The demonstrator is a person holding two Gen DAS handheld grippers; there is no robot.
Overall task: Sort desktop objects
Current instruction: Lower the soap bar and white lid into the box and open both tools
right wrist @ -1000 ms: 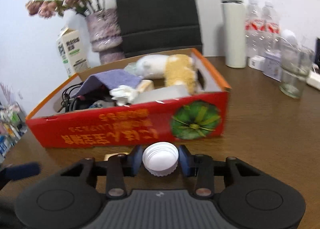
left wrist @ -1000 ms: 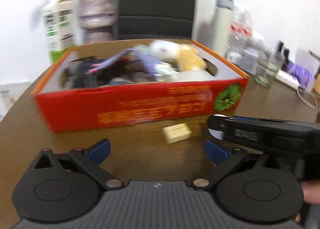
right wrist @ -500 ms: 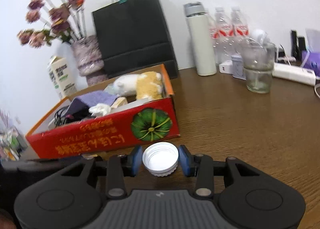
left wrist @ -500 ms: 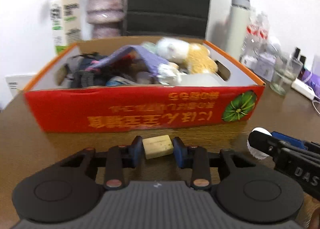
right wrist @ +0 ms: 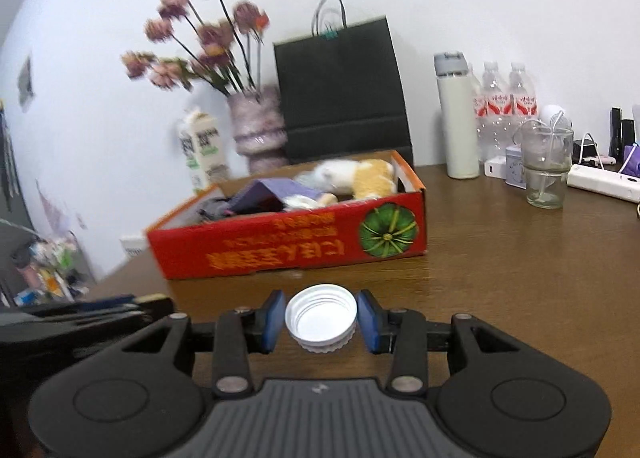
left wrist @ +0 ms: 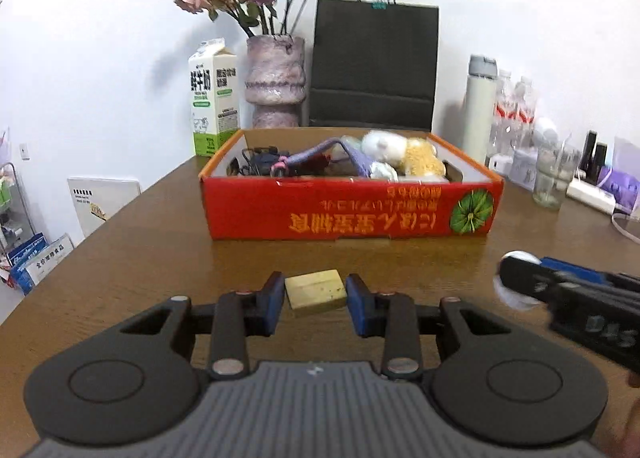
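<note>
My left gripper [left wrist: 315, 300] is shut on a small yellowish block [left wrist: 315, 291] and holds it in front of the red cardboard box [left wrist: 348, 210]. The box is filled with a plush toy, a purple cloth and cables. My right gripper [right wrist: 321, 318] is shut on a white bottle cap [right wrist: 321, 317], open side up, above the brown table [right wrist: 520, 278]. The box also shows in the right wrist view [right wrist: 288, 242], ahead and a little left. The right gripper shows at the right of the left wrist view [left wrist: 560, 294].
Behind the box stand a milk carton [left wrist: 212, 98], a vase of dried flowers [left wrist: 276, 82] and a black paper bag [left wrist: 374, 66]. At the right are a white flask [right wrist: 458, 118], water bottles [right wrist: 506, 106], a glass [right wrist: 546, 170] and a power strip [right wrist: 604, 180].
My left gripper closed on the yellowish block and drew back and up from the box. My right gripper, still holding the cap, swung right and back from the box.
</note>
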